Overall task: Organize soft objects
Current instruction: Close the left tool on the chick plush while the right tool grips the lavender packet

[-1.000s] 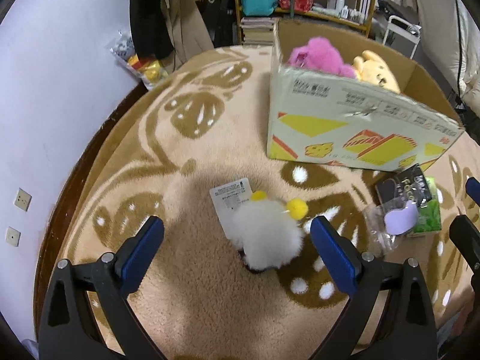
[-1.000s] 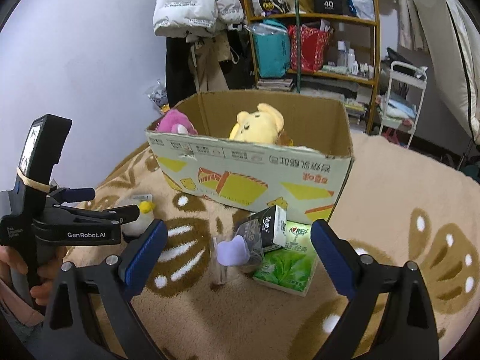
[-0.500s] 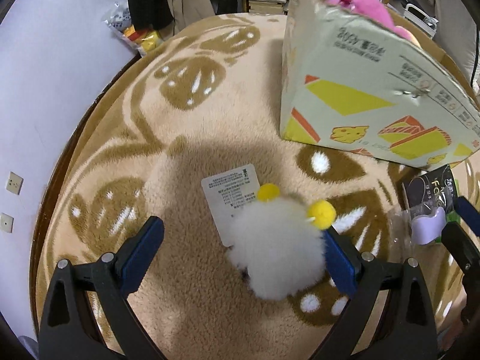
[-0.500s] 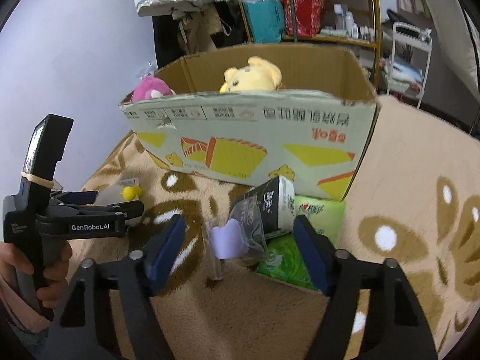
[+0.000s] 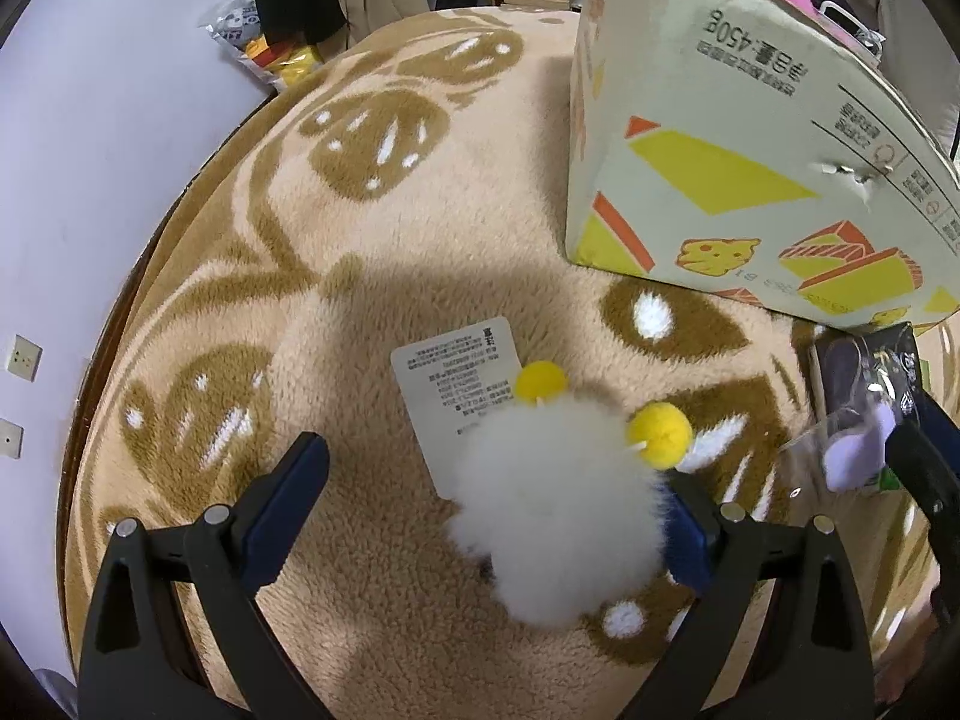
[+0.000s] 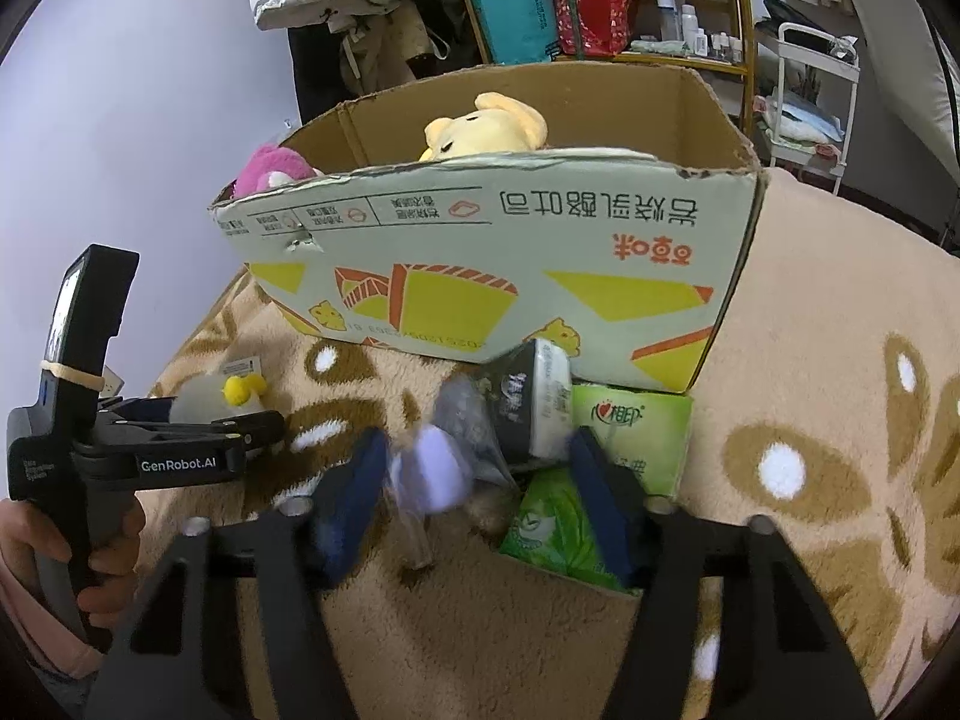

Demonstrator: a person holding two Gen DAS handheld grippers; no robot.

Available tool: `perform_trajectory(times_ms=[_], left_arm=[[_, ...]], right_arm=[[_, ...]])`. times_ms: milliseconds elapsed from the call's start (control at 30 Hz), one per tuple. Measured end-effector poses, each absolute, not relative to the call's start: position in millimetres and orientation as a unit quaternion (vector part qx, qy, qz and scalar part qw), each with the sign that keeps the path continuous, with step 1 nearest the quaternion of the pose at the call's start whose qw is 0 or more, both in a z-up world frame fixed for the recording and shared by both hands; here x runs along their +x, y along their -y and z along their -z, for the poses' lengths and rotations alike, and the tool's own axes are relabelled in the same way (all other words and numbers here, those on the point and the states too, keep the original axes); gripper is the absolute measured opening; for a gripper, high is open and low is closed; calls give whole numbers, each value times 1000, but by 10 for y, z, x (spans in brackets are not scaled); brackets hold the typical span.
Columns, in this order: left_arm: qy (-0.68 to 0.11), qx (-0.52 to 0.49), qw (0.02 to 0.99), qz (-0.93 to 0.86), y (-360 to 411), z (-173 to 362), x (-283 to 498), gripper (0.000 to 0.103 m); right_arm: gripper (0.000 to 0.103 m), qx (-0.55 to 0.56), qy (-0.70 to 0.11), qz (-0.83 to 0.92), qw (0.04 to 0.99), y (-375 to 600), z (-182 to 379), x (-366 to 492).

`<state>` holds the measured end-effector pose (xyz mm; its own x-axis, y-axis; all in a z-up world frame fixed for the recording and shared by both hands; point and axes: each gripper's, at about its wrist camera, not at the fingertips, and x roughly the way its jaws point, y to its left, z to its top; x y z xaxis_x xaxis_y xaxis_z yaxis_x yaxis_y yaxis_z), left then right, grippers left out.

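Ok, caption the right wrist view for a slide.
Right gripper, closing around a bagged lilac soft toy beside tissue packs, before a cardboard box holding plush toys.

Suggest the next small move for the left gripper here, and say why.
Probably close the left gripper on the fluffy white plush toy with yellow pompoms. The toy lies on the tan patterned rug between its open fingers: the right-hand pad is already against the fur, while the left-hand pad stands clear, so a squeeze should catch it.
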<state>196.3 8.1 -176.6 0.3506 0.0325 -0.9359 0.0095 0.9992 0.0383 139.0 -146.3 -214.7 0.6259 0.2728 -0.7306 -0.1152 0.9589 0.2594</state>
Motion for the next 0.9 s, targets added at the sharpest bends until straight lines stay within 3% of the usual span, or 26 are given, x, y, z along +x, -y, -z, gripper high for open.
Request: perform_trajectory(times_ms=[67, 200, 500, 567, 900], left_arm=[[-573, 17, 820, -6, -90, 1785, 1966, 90], [-573, 10, 819, -4, -102, 1790, 1948, 89], [-567, 4, 824, 4, -94, 1769, 1919, 76], [-566, 4, 825, 8, -85, 1759, 1913, 70], [-557, 9, 830, 25, -31, 1725, 1893, 42]], right_arm=[[53, 98, -423, -108, 894, 1472, 2155, 1395], [53, 104, -428, -111, 891, 1452, 2151, 1382], [52, 105, -441, -126, 882, 1368, 2197, 1350], [36, 111, -452, -131, 875, 1367, 2235, 1374], [30, 148, -469, -150, 858, 1340, 2383, 1460]])
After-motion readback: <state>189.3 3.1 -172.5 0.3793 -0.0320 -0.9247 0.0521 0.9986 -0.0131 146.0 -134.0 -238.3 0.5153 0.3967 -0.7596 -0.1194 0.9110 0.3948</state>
